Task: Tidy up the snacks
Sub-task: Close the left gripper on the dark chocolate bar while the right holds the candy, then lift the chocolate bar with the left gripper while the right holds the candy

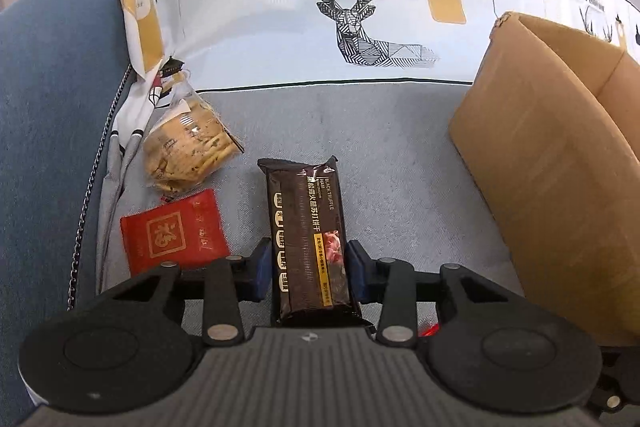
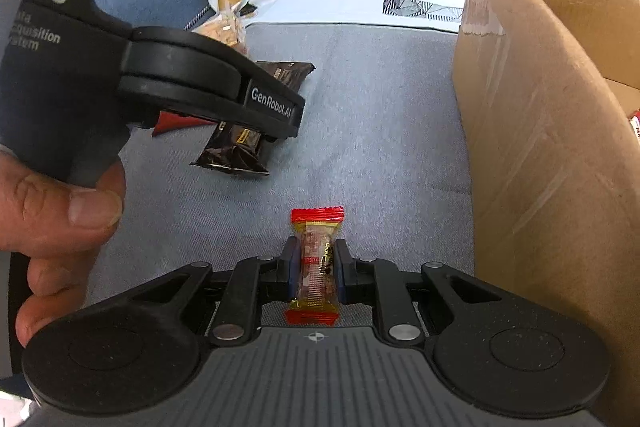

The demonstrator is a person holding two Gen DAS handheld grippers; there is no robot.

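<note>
A dark brown cracker pack [image 1: 308, 227] lies lengthwise between the blue pads of my left gripper [image 1: 308, 267], and both pads press on its sides. In the right wrist view the same pack [image 2: 236, 151] hangs tilted under that gripper, just above the grey cushion [image 2: 380, 131]. My right gripper [image 2: 314, 267] is shut on a small red-and-yellow wrapped snack bar [image 2: 316, 263], whose ends stick out past the fingers. An open cardboard box [image 1: 560, 155] stands to the right of both grippers.
A clear bag of cookies [image 1: 188, 151] and a red packet [image 1: 176, 231] lie on the grey cushion [image 1: 400, 167] to the left. A deer-print cloth [image 1: 360, 19] covers the backrest behind. A blue armrest [image 1: 52, 87] rises at the left. A hand [image 2: 60, 211] holds the left gripper.
</note>
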